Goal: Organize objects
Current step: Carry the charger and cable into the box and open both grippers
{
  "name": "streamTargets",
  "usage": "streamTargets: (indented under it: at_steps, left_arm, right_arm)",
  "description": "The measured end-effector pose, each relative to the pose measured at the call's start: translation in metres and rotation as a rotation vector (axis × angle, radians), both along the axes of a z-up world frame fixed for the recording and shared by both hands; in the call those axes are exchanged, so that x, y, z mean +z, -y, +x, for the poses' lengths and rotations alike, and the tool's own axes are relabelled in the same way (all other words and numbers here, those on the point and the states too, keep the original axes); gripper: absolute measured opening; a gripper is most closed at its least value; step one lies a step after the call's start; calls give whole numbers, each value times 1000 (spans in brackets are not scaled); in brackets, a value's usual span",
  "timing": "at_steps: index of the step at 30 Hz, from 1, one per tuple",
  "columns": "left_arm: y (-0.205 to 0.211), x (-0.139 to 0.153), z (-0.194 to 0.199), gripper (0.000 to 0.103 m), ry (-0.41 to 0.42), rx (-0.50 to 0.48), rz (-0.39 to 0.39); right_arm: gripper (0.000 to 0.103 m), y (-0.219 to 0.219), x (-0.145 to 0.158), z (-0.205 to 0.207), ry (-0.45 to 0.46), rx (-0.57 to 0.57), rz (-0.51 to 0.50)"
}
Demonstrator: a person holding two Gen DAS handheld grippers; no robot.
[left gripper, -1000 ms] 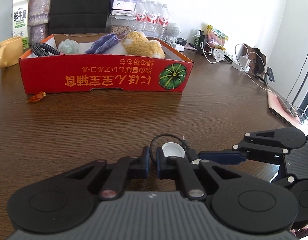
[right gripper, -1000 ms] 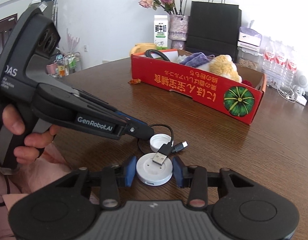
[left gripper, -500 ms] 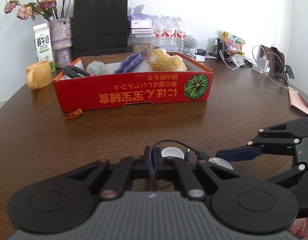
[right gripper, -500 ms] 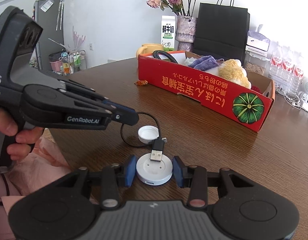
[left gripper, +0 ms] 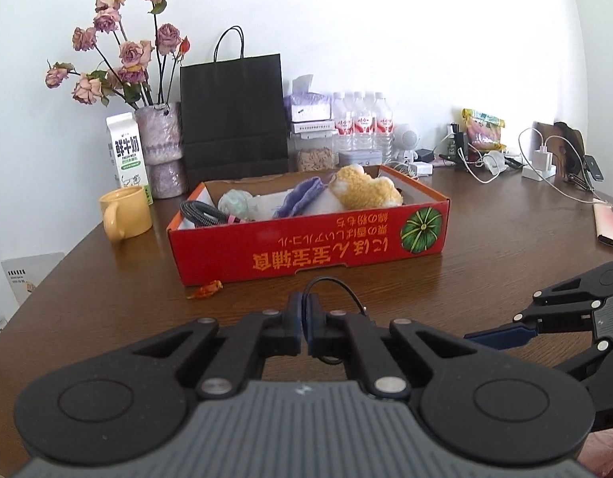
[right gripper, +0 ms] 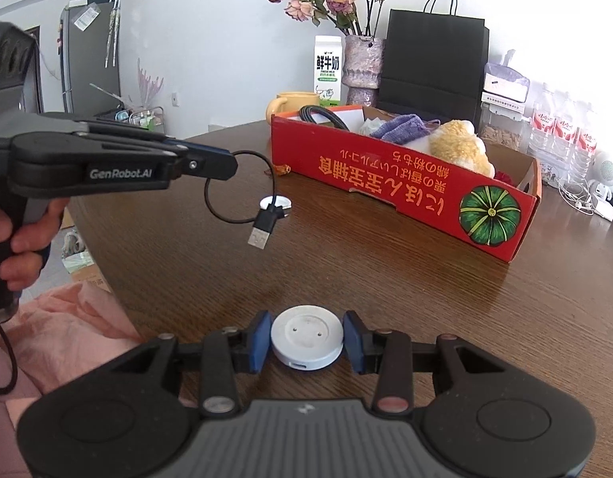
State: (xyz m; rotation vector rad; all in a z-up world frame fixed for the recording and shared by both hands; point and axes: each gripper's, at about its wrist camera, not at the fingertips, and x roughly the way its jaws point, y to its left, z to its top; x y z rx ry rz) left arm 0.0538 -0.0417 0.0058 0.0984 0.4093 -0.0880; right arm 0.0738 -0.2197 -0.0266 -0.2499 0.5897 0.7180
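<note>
Black looped cable [right gripper: 243, 195], now lifted, pinched in left hand-held gripper [right gripper: 227, 165]; right hand-held gripper [right gripper: 306, 340] clamping white puck [right gripper: 306, 336].

On the table [left gripper: 505, 239], the cardboard box [left gripper: 306, 251] sits mid-frame, holding a plush toy [left gripper: 364, 191], a cloth [left gripper: 302, 199] and a coiled cable [left gripper: 201, 213]. Left of it stands a mug [left gripper: 125, 215]; behind are a milk carton [left gripper: 127, 155], a vase [left gripper: 163, 151] and a paper bag [left gripper: 233, 115]. A puck-shaped charger [right gripper: 306, 336] lies at the lower centre of the right wrist view, before the box.
</note>
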Motion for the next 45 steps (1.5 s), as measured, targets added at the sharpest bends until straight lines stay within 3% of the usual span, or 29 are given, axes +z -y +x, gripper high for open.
streamTargets:
  at_steps: [19,29,38,45]
  left_arm:
    - [-13,36,31,3,115,17,-30]
    - [-18,57,87,3,170,24,-74]
    - [-23,64,158,3,136,24,-135]
    - [-24,59,207,3,117,24,-138]
  right_arm:
    - [38,-7,45,33,150,-68,89]
    - [38,-8,73,89,220,-155,131]
    - [38,-13,86,155,251,-239,168]
    - [38,-17,88,207,246,-284,185]
